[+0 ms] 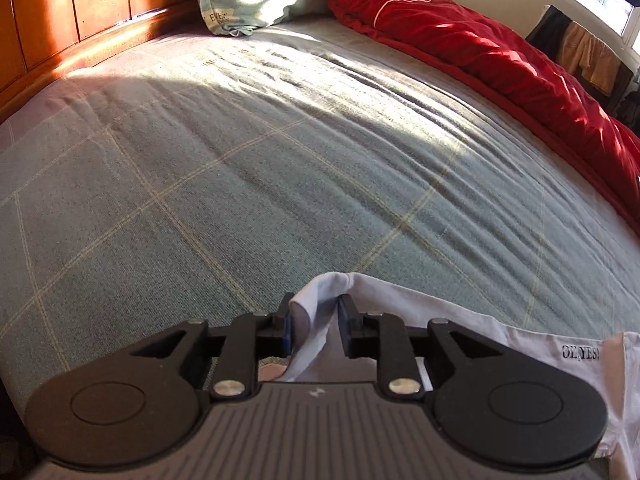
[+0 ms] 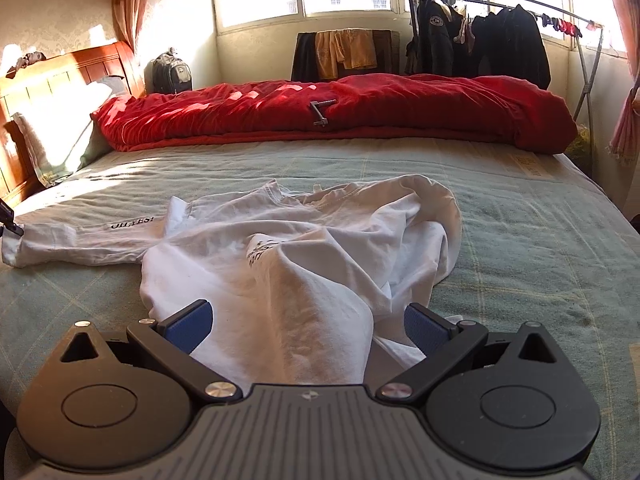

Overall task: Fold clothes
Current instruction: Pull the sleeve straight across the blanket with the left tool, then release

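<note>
The white long-sleeved shirt (image 2: pixel 304 248) lies crumpled in the middle of the bed (image 2: pixel 540 248), its body bunched in a heap and one sleeve (image 2: pixel 80 240) drawn out flat to the left, the printed lettering on it facing up. I judge that sleeve is stretched out so the shirt can be spread before any fold is made.

At the sleeve's cuff I have my left gripper (image 1: pixel 316 320). Its fingers (image 1: pixel 344 320) are parted a little, with the cuff's cloth hanging loosely in the gap; the pads do not look to press on it, though the folds of cloth hide part of the contact, so I hold that lightly. It reads to me as the cuff being let go onto the sheet.

My right gripper (image 2: pixel 308 328) hangs over the near hem of the shirt's body, fingers spread wide on either side of a raised ridge of cloth, gripping nothing. That placement suits a pinch on the hem to pull the heap flat.

Beyond the shirt, a red quilt (image 2: pixel 340 112) is rolled along the far side of the bed, a pillow (image 2: pixel 60 136) leans at the wooden headboard (image 2: pixel 48 80), and dark clothes hang on a rack (image 2: pixel 480 40) by the window.
</note>
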Demonstrator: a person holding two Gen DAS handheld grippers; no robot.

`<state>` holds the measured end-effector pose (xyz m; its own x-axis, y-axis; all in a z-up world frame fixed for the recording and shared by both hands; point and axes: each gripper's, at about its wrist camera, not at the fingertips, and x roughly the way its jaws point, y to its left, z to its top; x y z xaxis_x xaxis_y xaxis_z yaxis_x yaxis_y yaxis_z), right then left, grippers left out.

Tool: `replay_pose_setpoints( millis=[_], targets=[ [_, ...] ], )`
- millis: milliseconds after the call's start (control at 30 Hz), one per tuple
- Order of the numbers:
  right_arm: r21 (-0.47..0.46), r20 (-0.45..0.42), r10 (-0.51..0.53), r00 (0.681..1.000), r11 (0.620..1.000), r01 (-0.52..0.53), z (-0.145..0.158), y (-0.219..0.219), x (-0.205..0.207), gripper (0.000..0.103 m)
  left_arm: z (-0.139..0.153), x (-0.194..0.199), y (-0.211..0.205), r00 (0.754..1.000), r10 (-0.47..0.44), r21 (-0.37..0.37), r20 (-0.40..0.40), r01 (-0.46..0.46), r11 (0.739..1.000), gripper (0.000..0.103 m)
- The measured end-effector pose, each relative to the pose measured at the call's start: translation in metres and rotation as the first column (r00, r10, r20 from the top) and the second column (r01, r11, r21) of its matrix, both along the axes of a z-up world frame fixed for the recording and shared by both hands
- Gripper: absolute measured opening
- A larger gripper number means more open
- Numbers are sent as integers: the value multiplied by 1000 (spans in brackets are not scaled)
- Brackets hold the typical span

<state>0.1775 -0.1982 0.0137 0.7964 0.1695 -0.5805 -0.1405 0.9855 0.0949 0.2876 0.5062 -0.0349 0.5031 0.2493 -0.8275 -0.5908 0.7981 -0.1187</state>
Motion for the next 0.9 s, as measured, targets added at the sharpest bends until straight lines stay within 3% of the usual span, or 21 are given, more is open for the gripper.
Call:
replay_pose_setpoints(
  millis=[133, 333, 400, 533, 600, 767, 900],
  targets=[
    [-1, 0, 10, 1000, 1000, -10, -2, 3, 5, 103, -6, 0, -2, 1000, -5, 50, 4, 5, 999, 31],
    [12, 8, 48, 999, 999, -49, -3, 11, 7, 103, 18, -16, 6, 992, 11, 58, 125, -19, 998, 53],
    [12, 9, 58, 998, 998, -58, -3, 14, 5, 103, 22, -17, 9, 991, 4, 26, 131, -7, 1000, 65],
    [14, 13, 58, 998, 998, -58, -1, 15, 2, 103, 21, -21, 7, 992, 24, 33, 125, -29, 999, 64],
    [13, 16, 53, 998, 998, -54, 1, 13, 1, 103, 12, -24, 6, 994, 48, -3, 93, -47, 999, 62],
    [20, 19, 39, 999, 999, -39, 1, 9, 1, 103, -20, -44, 3, 986, 150, -189, 76, -134, 973, 37],
    [16, 13, 44, 999, 999, -44, -1, 12, 3, 103, -44, -53, 10, 966, 221, -330, 134, -166, 929, 35]
  ],
)
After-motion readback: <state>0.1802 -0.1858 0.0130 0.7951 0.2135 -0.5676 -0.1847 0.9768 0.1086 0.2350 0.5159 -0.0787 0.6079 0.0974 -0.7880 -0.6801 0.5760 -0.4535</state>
